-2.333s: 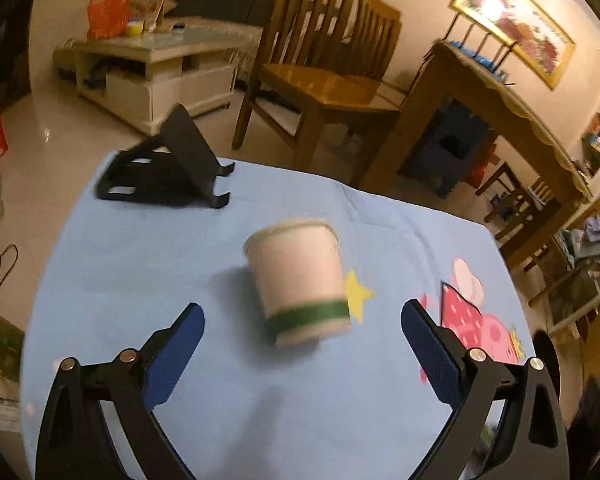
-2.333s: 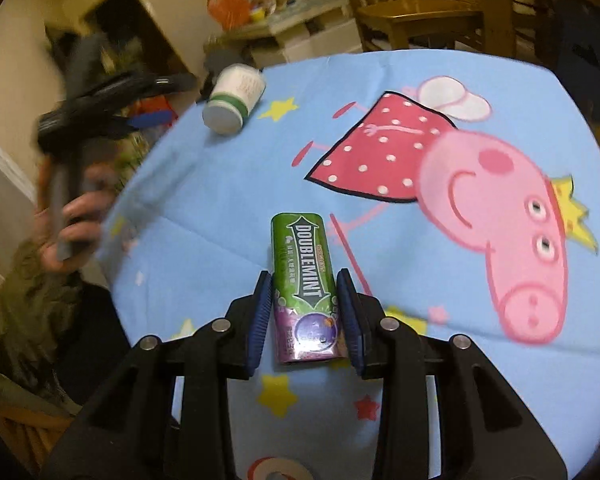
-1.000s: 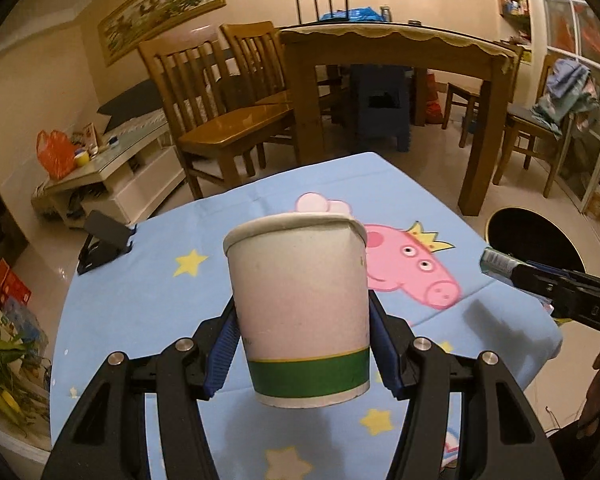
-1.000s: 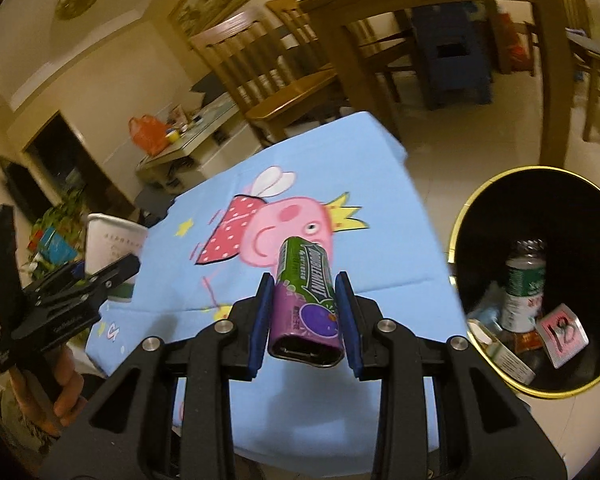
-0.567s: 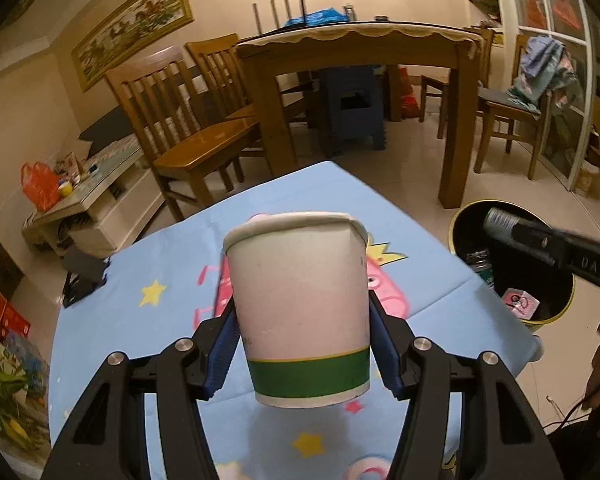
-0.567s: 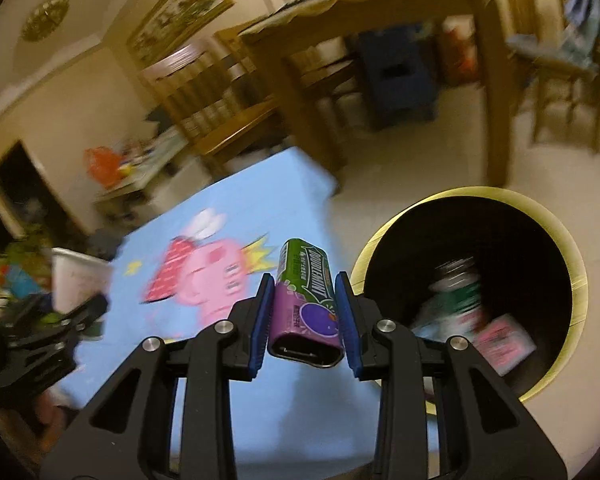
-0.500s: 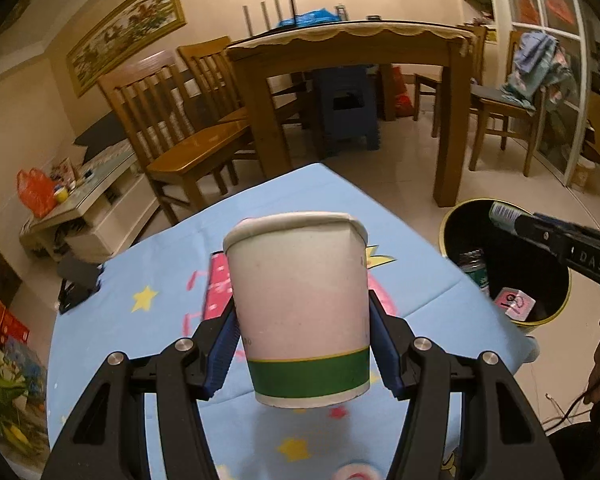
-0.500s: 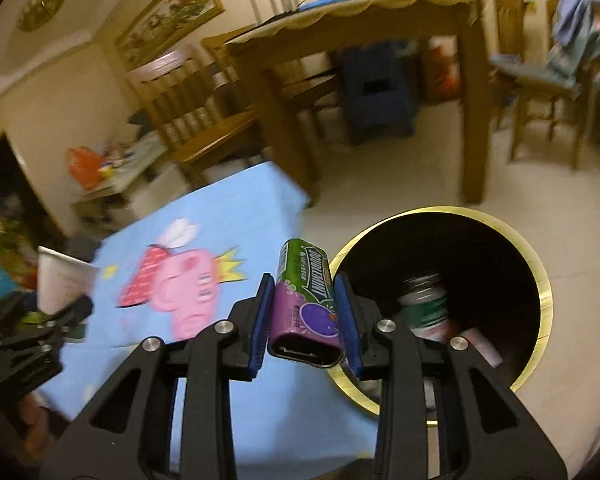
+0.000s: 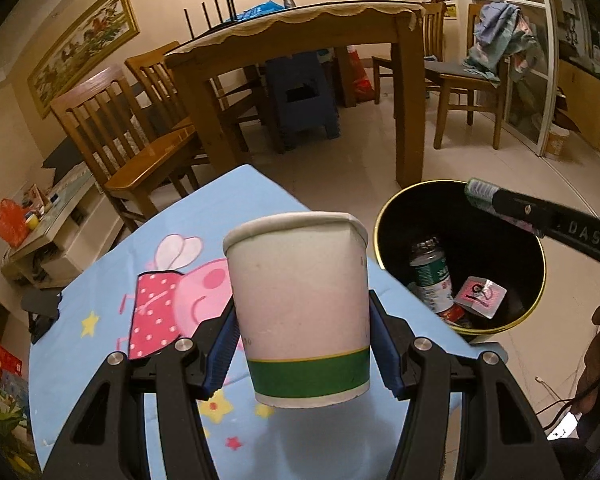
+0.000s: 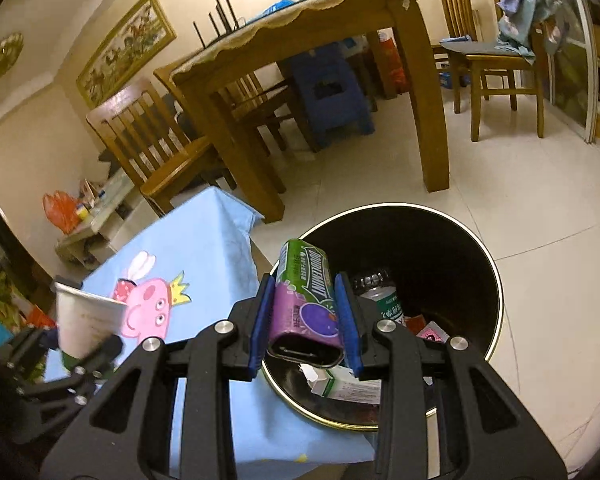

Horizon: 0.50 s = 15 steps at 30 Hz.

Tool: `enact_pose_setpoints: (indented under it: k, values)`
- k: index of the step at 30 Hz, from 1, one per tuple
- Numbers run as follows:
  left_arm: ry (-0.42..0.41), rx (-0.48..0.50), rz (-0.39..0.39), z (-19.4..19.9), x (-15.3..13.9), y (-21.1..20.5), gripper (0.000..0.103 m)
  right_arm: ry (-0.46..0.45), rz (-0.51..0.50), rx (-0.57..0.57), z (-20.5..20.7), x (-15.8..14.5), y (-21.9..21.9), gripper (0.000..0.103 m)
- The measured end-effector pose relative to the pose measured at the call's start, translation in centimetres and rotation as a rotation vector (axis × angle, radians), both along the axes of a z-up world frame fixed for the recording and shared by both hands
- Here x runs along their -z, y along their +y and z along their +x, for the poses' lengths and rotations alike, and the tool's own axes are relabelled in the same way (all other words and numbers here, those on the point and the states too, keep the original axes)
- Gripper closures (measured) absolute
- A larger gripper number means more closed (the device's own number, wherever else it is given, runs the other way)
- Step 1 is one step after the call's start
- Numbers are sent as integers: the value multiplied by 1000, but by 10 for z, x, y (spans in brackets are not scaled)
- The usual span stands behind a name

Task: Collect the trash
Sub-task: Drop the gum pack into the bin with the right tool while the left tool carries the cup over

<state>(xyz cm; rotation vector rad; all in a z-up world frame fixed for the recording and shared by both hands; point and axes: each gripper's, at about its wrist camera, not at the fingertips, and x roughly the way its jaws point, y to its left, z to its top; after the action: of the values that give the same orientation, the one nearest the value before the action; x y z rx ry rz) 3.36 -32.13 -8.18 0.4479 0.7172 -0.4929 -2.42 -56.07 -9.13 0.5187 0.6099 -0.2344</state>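
One paper cup (image 9: 300, 304) sits between the jaws of the left gripper (image 9: 301, 344), above the counter (image 9: 100, 280). One gum container (image 10: 305, 300) sits in the right gripper (image 10: 305, 320), over the bin's near rim. That makes two grippers. One black bin (image 10: 459, 248) stands on the floor just beside the counter. Inside the bin one bottle (image 9: 429, 276) with a green label shows, one pink packet (image 9: 479, 294) and one white-and-green carton (image 10: 343, 388); other scraps there are too small to count. Beyond the bin stand one wooden dining table (image 9: 300, 44), three wooden chairs and one blue stool (image 9: 303, 108). Two framed pictures hang on the walls.
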Motion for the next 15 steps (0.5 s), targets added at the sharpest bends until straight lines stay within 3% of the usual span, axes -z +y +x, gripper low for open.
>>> enact_pose_setpoints:
  k: [7, 15]
  values:
    - [29, 1, 18, 5, 11, -8, 45, -6, -12, 13, -4, -5, 0, 72]
    - [43, 13, 19, 6, 13, -18, 45, 120, -136, 133, 2, 5, -15, 72]
